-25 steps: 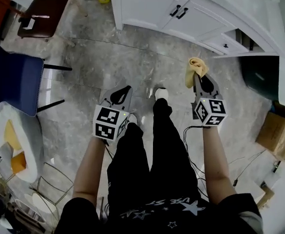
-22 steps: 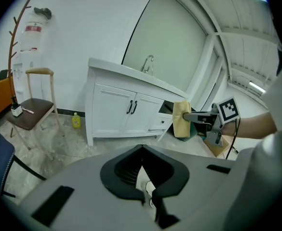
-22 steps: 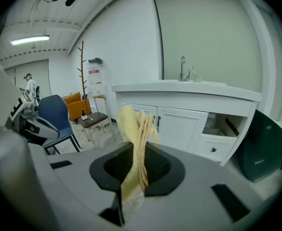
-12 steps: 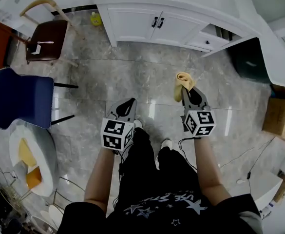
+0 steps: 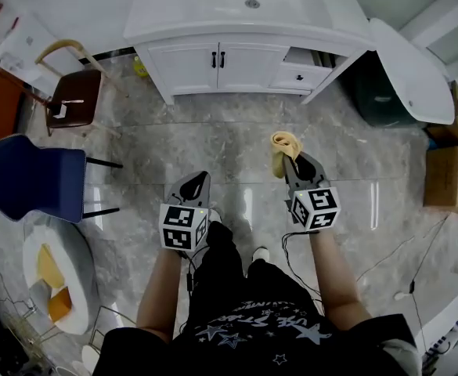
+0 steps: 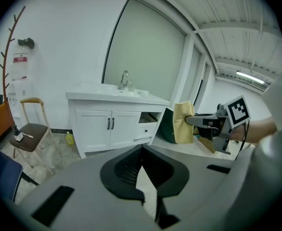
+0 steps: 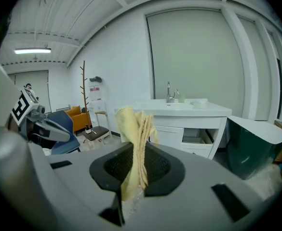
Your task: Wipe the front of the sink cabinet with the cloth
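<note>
The white sink cabinet stands ahead across the grey tile floor, its two doors shut and an upper right drawer pulled out. My right gripper is shut on a folded yellow cloth, which sticks up out of the jaws, well short of the cabinet. In the right gripper view the cloth stands between the jaws of the right gripper, with the cabinet behind it. My left gripper is shut on nothing, level with the right one. The left gripper view shows the cabinet and the cloth.
A brown chair and a small yellow bottle stand left of the cabinet. A blue chair and a round white table are at my left. A dark green tub and a cardboard box are at the right.
The view has swung so the cabinet moved from the upper right to the top centre and lies farther off. Both grippers keep their places; the cloth stays in the right one.
</note>
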Available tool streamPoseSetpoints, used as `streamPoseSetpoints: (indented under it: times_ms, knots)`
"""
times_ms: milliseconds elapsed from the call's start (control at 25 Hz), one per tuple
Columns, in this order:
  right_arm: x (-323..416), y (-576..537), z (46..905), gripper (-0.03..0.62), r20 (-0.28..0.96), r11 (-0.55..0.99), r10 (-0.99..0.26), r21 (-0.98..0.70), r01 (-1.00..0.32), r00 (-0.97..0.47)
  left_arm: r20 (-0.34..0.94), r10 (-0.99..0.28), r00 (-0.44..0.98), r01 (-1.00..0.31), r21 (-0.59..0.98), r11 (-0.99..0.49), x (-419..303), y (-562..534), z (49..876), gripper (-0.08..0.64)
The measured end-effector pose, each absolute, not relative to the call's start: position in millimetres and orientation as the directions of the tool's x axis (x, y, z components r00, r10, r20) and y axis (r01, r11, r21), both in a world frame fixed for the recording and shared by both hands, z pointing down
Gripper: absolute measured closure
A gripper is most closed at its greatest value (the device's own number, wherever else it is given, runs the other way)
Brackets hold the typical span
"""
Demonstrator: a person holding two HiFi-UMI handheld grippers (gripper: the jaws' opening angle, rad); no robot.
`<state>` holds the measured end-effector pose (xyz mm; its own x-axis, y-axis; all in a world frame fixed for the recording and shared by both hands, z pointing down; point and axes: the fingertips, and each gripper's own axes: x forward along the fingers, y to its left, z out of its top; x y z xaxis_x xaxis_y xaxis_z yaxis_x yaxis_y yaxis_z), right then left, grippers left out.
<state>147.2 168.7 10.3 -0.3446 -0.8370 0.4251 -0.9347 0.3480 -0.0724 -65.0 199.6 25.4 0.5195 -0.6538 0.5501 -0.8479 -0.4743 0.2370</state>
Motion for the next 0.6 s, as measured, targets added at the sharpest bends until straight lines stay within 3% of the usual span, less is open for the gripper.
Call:
streamPoseSetpoints:
  times_ms: [600]
  knots:
    - [251, 309, -57, 0.532, 0.346, 0.320, -0.882, -0.056, -0.946, -0.319, 0.475, -0.683, 0.556, -0.820, 0.177, -0.544, 39, 308, -57, 0.543]
